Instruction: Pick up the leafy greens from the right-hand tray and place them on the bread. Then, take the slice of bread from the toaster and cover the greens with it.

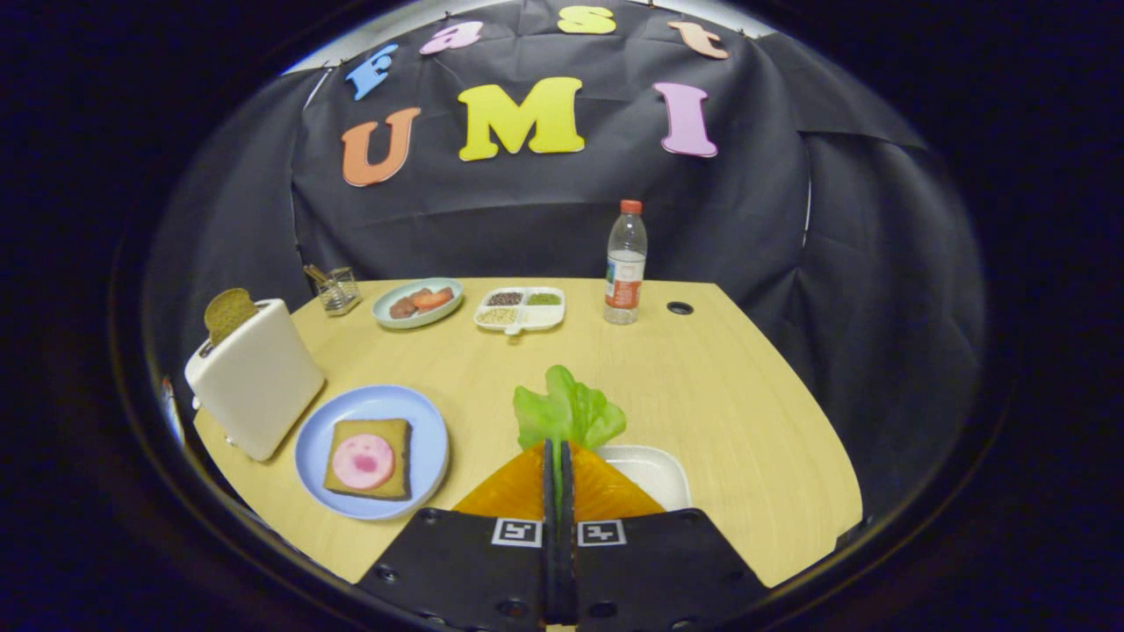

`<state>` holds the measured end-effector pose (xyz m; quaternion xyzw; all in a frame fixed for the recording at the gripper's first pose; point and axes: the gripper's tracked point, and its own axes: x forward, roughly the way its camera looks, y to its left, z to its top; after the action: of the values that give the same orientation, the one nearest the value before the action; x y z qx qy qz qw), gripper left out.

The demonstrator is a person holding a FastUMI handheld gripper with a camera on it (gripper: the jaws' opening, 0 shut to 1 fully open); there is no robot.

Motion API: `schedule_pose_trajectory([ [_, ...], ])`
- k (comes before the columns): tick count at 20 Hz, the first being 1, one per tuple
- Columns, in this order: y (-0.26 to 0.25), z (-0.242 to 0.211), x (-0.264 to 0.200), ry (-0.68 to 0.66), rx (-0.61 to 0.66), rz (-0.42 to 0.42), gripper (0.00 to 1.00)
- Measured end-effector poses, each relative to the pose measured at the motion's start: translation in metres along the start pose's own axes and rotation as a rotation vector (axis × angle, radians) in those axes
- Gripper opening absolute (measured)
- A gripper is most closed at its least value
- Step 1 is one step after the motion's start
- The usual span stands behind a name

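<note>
Leafy greens (569, 412) clamped in closed gripper (558, 456), lifted above right tray (654, 470). Outstanding: placement on bread (369, 458), left; toaster (255, 377) slice (228, 314) untouched.

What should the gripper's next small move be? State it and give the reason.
Probably carry the leafy greens left toward the bread on the blue plate: the gripper is shut on the greens, lifted over the white tray, and the bread has no greens.
</note>
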<state>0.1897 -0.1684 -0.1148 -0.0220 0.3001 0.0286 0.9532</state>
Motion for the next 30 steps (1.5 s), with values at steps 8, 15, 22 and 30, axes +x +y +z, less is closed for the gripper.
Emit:
schedule_pose_trajectory([
  [8, 0.1, 0.011, -0.001, -0.006, -0.254, 0.048, 0.0],
  [15, 0.134, 0.0, 0.028, 0.052, -0.485, -0.038, 0.0],
  [22, 0.142, 0.005, 0.024, 0.028, -0.676, -0.143, 0.0],
  [30, 0.209, -0.03, 0.027, 0.12, -0.303, 0.169, 0.19],
])
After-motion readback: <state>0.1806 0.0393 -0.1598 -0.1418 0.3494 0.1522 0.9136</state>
